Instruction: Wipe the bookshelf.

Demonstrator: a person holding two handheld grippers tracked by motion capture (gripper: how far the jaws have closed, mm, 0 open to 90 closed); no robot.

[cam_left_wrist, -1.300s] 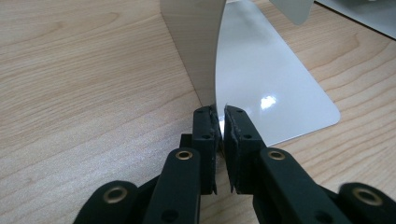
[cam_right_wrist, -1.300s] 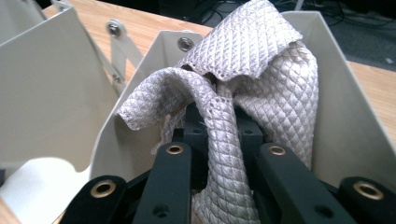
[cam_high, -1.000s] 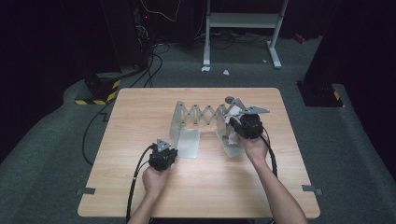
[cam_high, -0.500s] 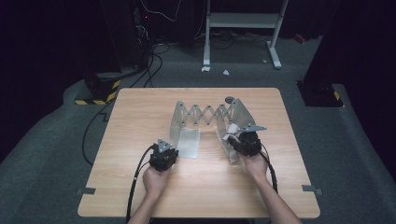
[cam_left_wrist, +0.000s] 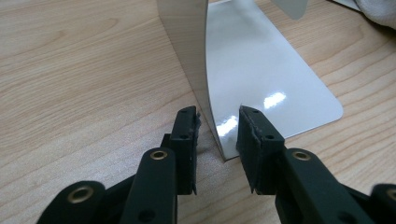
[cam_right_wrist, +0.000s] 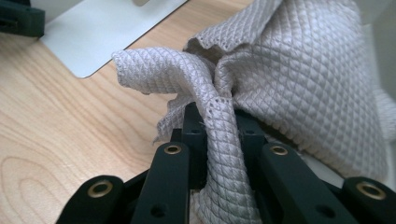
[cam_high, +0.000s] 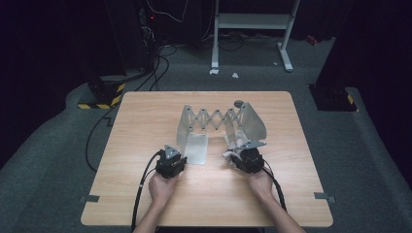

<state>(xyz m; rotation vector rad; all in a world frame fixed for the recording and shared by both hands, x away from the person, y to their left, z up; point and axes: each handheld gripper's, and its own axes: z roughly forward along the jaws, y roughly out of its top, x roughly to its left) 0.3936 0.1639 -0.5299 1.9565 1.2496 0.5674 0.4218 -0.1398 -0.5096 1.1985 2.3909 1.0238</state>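
On the wooden bench (cam_high: 145, 126) an expanding metal rack (cam_high: 216, 121) is standing, two bent end plates joined by a scissor lattice. No container proper is showing; the rack is the nearest to one, and the space between its plates is holding part of a cloth.

The left hand-held gripper (cam_left_wrist: 217, 128) is sitting low at the near corner of the rack's left end plate (cam_left_wrist: 187, 51). Its jaws have just been opening: they are now standing a little apart on either side of the plate's upright edge, with a gap showing at each pad, so they are not pressing on it. The plate's flat foot (cam_left_wrist: 275, 88) is lying shiny on the bench beyond the right-hand jaw.

The right hand-held gripper (cam_right_wrist: 219, 121) is clamping a rolled fold of the pale quilted cloth (cam_right_wrist: 299, 79) between its jaws. The rest of the cloth is bunching up just beyond the jaws. In the high view the cloth (cam_high: 231, 150) is lying by the foot of the right end plate (cam_high: 255, 121), just ahead of that gripper.
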